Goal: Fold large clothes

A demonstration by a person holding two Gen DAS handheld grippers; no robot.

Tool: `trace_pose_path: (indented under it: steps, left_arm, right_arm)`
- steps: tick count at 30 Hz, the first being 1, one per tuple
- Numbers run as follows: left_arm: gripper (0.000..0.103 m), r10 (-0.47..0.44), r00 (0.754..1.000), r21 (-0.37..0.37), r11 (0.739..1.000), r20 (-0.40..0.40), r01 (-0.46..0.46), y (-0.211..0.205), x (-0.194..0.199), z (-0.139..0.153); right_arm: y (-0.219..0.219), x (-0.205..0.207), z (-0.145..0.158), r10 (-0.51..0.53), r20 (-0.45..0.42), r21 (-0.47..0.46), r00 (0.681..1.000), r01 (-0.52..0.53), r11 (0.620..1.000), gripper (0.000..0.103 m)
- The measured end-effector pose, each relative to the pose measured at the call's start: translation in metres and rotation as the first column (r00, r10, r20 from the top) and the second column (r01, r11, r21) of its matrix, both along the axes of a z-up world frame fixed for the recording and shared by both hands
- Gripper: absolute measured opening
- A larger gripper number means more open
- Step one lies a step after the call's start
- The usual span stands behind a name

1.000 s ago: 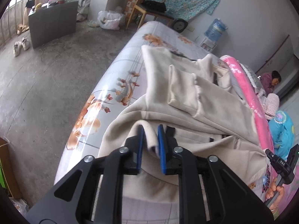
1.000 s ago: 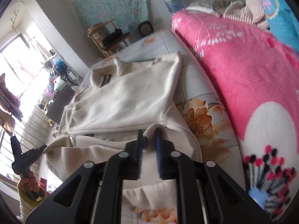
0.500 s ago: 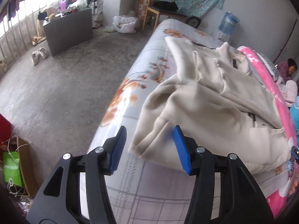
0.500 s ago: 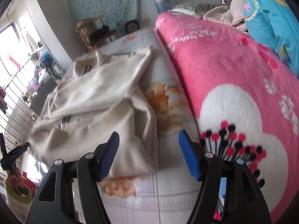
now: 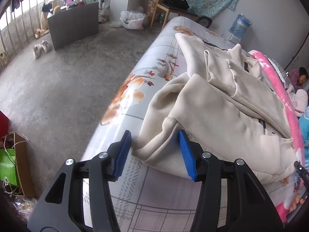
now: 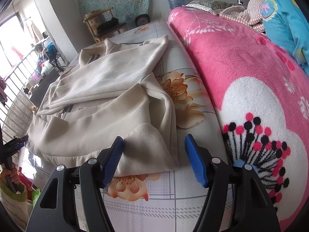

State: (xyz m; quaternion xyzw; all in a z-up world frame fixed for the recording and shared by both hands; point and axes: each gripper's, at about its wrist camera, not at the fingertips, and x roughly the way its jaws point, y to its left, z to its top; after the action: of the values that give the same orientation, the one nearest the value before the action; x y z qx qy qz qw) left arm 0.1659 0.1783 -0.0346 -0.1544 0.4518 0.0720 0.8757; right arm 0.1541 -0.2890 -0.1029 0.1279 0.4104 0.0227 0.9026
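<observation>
A large cream zip jacket (image 5: pixel 222 112) lies half folded on the flower-print bed sheet (image 5: pixel 135 89). My left gripper (image 5: pixel 154 135) hovers at the jacket's near left corner; its jaws are closing, the folded hem lies between the blue pads, and they do not press on it. In the right wrist view the jacket (image 6: pixel 100 89) spreads away to the left. My right gripper (image 6: pixel 154 139) stands open over the jacket's near right corner, a ribbed cuff and hem between its pads, untouched. The sheet (image 6: pixel 181 193) shows below the fingers.
A thick pink blanket (image 6: pixel 241 58) is heaped along the bed's right side, with a person in blue (image 6: pixel 285 19) lying beyond it. Left of the bed is bare concrete floor (image 5: pixel 58 89), a grey cabinet (image 5: pixel 73 25), a wooden chair (image 5: pixel 173 2) and a paper bag (image 5: pixel 13 166).
Both grippers, shut on folds of the jacket a second ago, have let go and opened. The jacket's edge has dropped onto the bed, and both grippers have drawn back toward its near end.
</observation>
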Motion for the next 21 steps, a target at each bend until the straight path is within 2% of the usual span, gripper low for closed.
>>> trace_pose_path:
  steps: [2,6,9,14,16,18,20,21]
  left_arm:
    - [0.038,-0.007,1.0,0.077,0.997,-0.004,0.007,-0.01,0.002,-0.001]
    - [0.014,-0.046,0.999,0.263,0.964,-0.012,0.047,-0.035,0.0,0.006]
    - [0.01,-0.078,0.996,0.319,0.946,0.034,0.063,-0.046,-0.013,0.03]
    - [0.009,-0.145,0.986,0.267,0.957,0.089,0.116,-0.043,-0.054,0.074]
    - [0.009,-0.164,0.984,0.246,0.959,0.074,0.141,-0.041,-0.071,0.083]
    - [0.009,-0.166,0.986,0.217,0.964,0.034,0.155,-0.033,-0.094,0.079]
    - [0.011,-0.141,0.989,0.192,0.97,-0.04,0.146,-0.022,-0.108,0.061]
    - [0.013,-0.123,0.988,0.201,0.97,-0.091,0.139,-0.016,-0.112,0.046]
  right_arm:
    - [0.005,0.003,-0.002,0.009,-0.003,-0.033,1.0,-0.009,0.999,0.057]
    - [0.021,0.008,-0.003,0.03,-0.031,-0.107,0.999,-0.033,0.994,0.017]
    - [0.024,-0.002,0.014,0.03,0.008,-0.116,1.0,-0.029,0.993,0.015]
    - [0.018,-0.034,0.044,0.027,0.065,-0.08,0.998,-0.022,0.997,0.014]
    - [0.016,-0.054,0.05,0.032,0.065,-0.062,0.997,-0.028,0.998,0.014]
    - [0.013,-0.076,0.05,0.037,0.046,-0.042,0.998,-0.035,0.999,0.014]
    - [0.006,-0.093,0.04,0.043,0.006,-0.009,0.999,-0.043,0.999,0.018]
    - [0.004,-0.097,0.032,0.043,-0.019,-0.007,0.999,-0.043,0.999,0.027]
